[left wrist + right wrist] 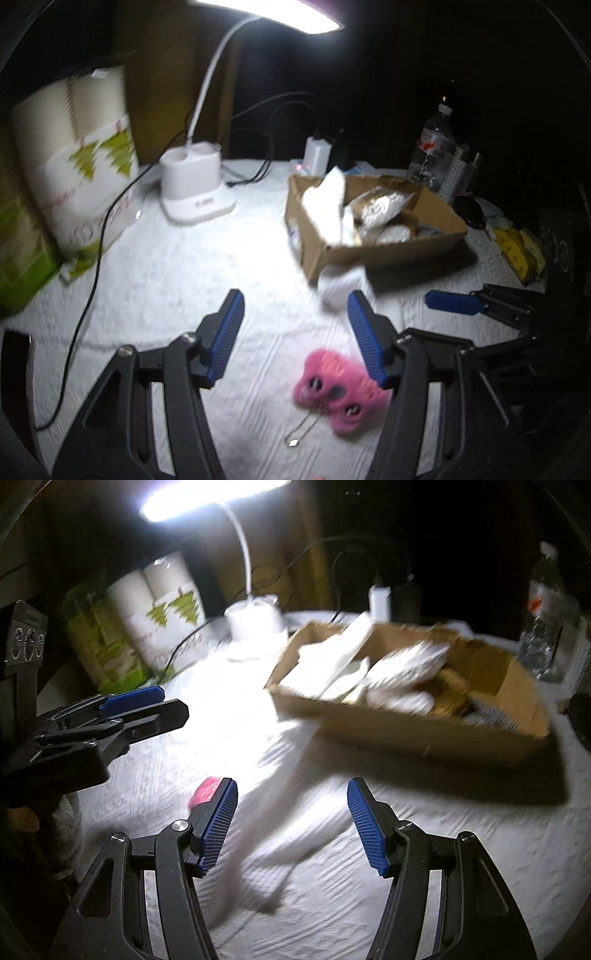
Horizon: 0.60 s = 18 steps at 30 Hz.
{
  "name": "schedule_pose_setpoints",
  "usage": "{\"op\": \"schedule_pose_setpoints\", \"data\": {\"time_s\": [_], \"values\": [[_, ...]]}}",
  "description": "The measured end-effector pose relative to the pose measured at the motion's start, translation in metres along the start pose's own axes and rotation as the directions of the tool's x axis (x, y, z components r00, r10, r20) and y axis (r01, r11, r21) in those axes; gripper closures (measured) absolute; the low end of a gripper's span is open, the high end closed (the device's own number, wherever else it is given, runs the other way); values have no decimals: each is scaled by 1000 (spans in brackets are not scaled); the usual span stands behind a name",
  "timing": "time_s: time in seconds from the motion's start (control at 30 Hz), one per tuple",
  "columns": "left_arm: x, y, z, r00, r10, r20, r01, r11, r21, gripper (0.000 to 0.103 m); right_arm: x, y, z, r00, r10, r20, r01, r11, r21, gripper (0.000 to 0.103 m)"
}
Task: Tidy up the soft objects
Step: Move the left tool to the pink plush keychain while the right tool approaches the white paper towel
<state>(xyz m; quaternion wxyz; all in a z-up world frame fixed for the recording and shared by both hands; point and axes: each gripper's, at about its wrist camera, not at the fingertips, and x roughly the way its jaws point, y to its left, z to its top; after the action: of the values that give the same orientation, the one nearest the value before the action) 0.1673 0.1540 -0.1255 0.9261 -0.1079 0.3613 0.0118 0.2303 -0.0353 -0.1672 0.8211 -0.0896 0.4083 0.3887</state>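
Note:
A pink fluffy keychain toy (338,391) lies on the white cloth just below my open left gripper (295,314), near its right finger. A white soft piece (341,286) lies in front of the cardboard box (391,251), which holds white and brownish soft items. My right gripper (291,805) is open and empty above a white soft cloth piece (295,834) on the table. The pink toy (205,790) peeks out behind its left finger. The box (424,734) is ahead to the right. The left gripper (140,709) shows at the left; the right gripper (458,302) shows at the right.
A white desk lamp base (194,184) with black cables stands at the back. A pack of paper rolls (74,173) is at the left. A water bottle (432,147), a charger (316,155) and yellow items (517,251) stand at the back right.

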Motion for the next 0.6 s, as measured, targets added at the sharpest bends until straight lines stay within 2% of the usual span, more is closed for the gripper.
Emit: {"op": "schedule_pose_setpoints", "data": {"time_s": [0.13, 0.2, 0.3, 0.37, 0.47, 0.6], "values": [[-5, 12, -19, 1000, 5, -16, -5, 1000, -29, 43, 10, 14, -4, 999, 35, -16, -35, 999, -9, 39], [-9, 17, -27, 1000, 5, -20, -6, 999, -37, 43, 17, 18, -3, 1000, 16, -17, -17, 1000, -13, 47], [-13, 21, -36, 1000, 5, -29, -7, 999, -45, 42, 28, 15, -2, 999, -11, -33, 11, 1000, 9, 69], [-15, 21, -40, 999, 3, -32, -4, 999, -48, 42, 32, 11, -1, 999, -3, -44, 4, 1000, 19, 92], [-15, 19, -44, 999, -8, -37, 7, 999, -53, 41, 29, 10, -2, 999, -27, -38, 27, 1000, -2, 98], [-10, 9, -43, 998, -41, -45, 39, 999, -37, 41, 14, -7, -7, 997, -80, -21, 80, 997, 14, 98]]}}
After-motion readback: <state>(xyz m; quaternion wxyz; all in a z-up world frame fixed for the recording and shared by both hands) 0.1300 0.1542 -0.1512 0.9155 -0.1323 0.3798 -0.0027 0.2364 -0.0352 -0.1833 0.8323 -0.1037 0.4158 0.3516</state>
